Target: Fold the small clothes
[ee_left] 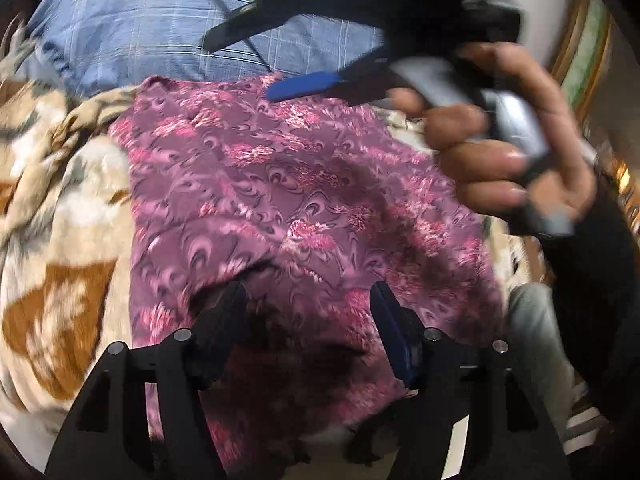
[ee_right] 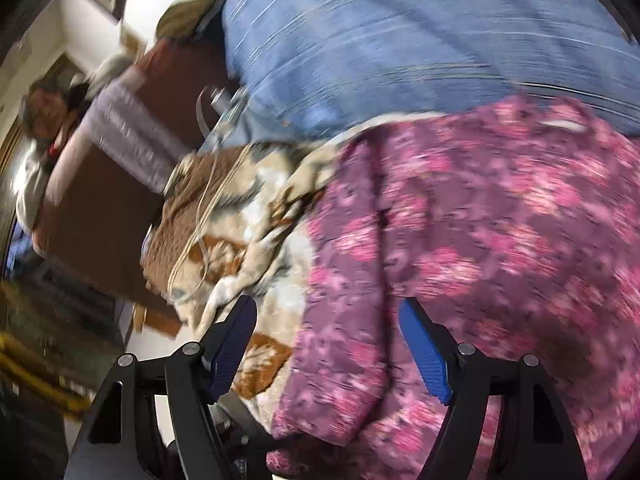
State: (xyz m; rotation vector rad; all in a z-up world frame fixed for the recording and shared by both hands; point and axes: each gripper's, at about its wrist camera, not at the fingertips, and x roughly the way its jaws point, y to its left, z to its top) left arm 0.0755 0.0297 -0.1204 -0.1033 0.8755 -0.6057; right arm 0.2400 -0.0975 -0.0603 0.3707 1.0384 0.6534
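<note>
Your two grippers hang open over the purple floral garment (ee_left: pixel 304 208).

Nearest you, your left gripper (ee_left: pixel 310 320) has its jaws apart above the near end of the garment, with nothing pinched between the pads. Your right gripper (ee_right: pixel 328 344) also stands with its jaws spread, poised over the garment's left edge where it meets the cream-and-brown blanket (ee_right: pixel 256 216); its blue pads (ee_right: pixel 426 356) press on no cloth. The garment lies spread flat on that blanket, which shows past its left side in both views. Above the garment's far right part, your right hand (ee_left: pixel 508 148) grips the handle of its gripper. Just beyond the garment's far edge sits a person in a blue checked shirt (ee_left: pixel 168 28). Left of the garment, past the blanket, thin pale cords (ee_right: pixel 208 216) lie across it; the blur hides their ends.
</note>
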